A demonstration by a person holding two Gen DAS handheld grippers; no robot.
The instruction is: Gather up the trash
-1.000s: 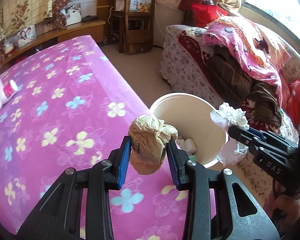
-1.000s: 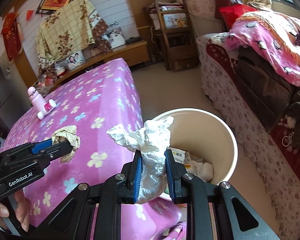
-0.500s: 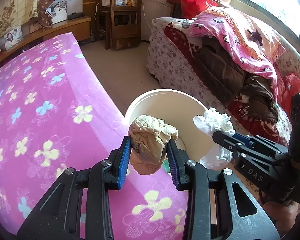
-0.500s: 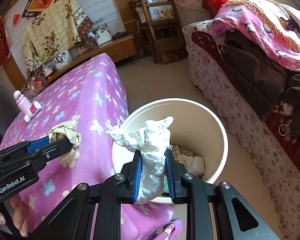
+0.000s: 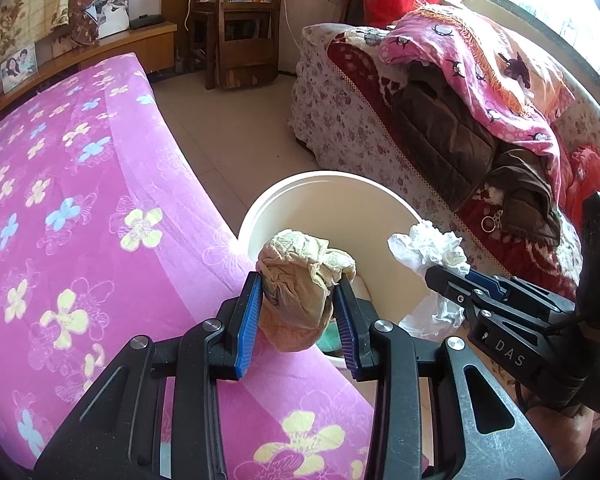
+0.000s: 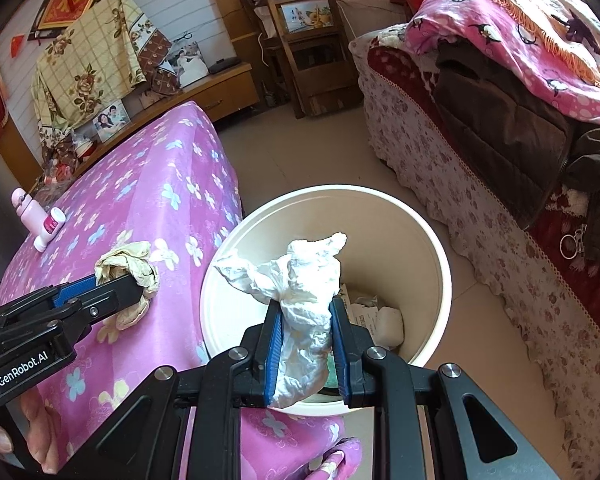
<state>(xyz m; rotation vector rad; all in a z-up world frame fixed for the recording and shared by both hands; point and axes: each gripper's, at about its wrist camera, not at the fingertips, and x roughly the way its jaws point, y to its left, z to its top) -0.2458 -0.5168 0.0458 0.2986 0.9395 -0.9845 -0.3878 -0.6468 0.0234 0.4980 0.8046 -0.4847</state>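
Since 1 second ago, both grippers have moved closer over the white bin [image 6: 440, 264], now larger at lower center. The left gripper [image 5: 296, 312] stays clamped on the tan wad [image 5: 300, 280]; the right gripper [image 6: 306, 344] stays clamped on the white tissue [image 6: 300, 280], above the bin's mouth.

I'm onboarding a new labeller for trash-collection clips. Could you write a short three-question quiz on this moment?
1. True or false: the left gripper holds a crumpled beige paper wad.
2. What does the right gripper hold? A) a pink bottle B) a crumpled white tissue C) nothing
3. Fill in: the round cream plastic bin stands on the floor beside the table with the pink ____ cloth.

Key
1. True; its blue pads press on the wad.
2. B; the crumpled white tissue sits in front of the bin opening, which already holds some trash.
3. Flowered.
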